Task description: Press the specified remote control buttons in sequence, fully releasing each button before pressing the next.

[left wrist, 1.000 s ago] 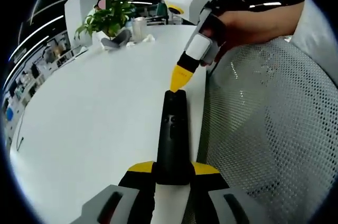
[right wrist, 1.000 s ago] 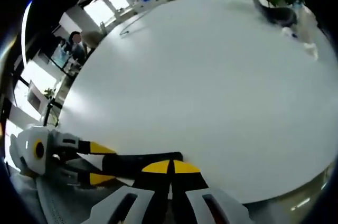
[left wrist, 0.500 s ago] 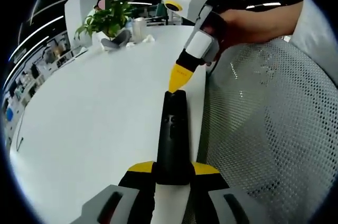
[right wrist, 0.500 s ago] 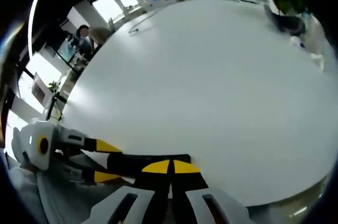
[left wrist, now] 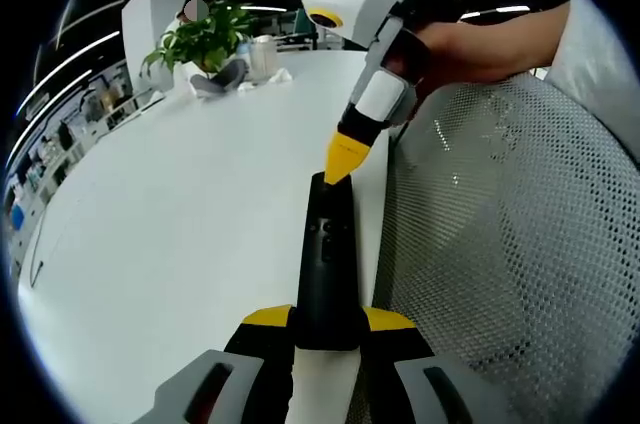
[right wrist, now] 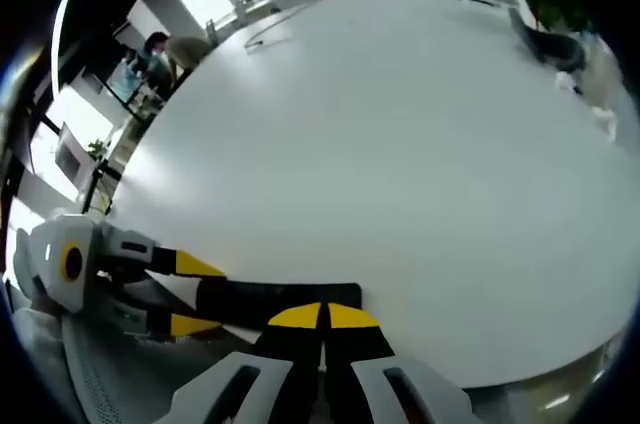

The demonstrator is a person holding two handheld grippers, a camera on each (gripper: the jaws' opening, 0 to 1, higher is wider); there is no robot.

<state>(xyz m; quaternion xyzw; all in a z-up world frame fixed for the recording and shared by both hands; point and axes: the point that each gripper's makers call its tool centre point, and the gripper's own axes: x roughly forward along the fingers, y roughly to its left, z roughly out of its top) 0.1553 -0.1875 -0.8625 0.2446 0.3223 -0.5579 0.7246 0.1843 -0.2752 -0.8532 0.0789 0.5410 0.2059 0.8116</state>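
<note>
- Left gripper clamps its yellow-tipped jaws on the near end of the black remote control, which points away from the camera along the edge of the white table.
- Seen from the right gripper view, the left gripper comes in from the left with a yellow tip on either side of the remote control.
- Right gripper, held in a person's hand, comes down from above in the left gripper view; its yellow jaws are closed together into one point with nothing between them, and that point meets the far end of the remote.
- In its own view the right gripper shows both yellow tips pressed together, right over the remote's top face.
- Small buttons sit on the remote's upper face, nearer the camera than the pressing tip.
- A white mesh chair back lies just beside the table edge.
- A potted plant stands at the far end of the table.
</note>
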